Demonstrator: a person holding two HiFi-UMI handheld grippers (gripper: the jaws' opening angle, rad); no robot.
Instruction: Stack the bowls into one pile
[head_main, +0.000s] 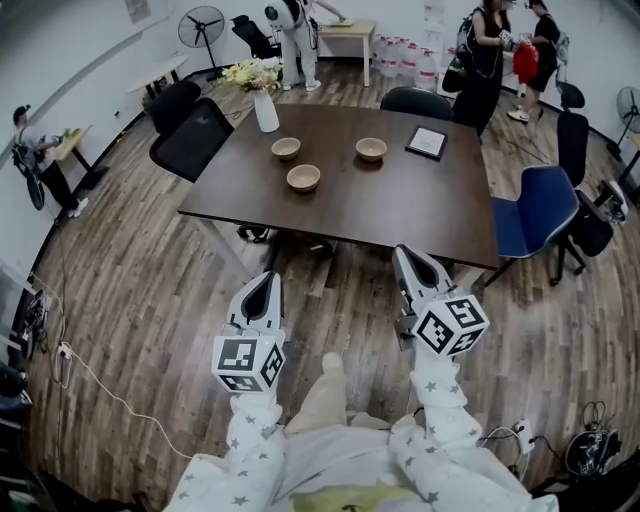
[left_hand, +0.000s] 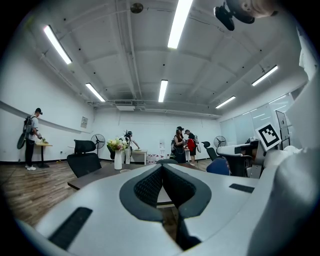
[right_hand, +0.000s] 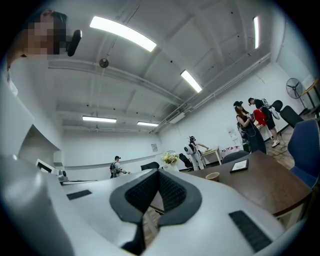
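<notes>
Three tan bowls stand apart on the dark wooden table (head_main: 400, 210): one at the back left (head_main: 285, 148), one at the back right (head_main: 371, 149) and one nearer me (head_main: 303, 177). One bowl (right_hand: 212, 176) also shows in the right gripper view. My left gripper (head_main: 267, 277) and right gripper (head_main: 406, 252) hover over the floor in front of the table's near edge, well short of the bowls. Both point level toward the table. Each has its jaws pressed together with nothing between them, as the left gripper (left_hand: 162, 167) and right gripper (right_hand: 159, 174) views show.
A white vase of flowers (head_main: 265, 105) and a dark tablet (head_main: 427, 142) sit on the table's far side. Black chairs (head_main: 190, 138) stand at the left and back, a blue chair (head_main: 538, 212) at the right end. Several people stand along the room's walls.
</notes>
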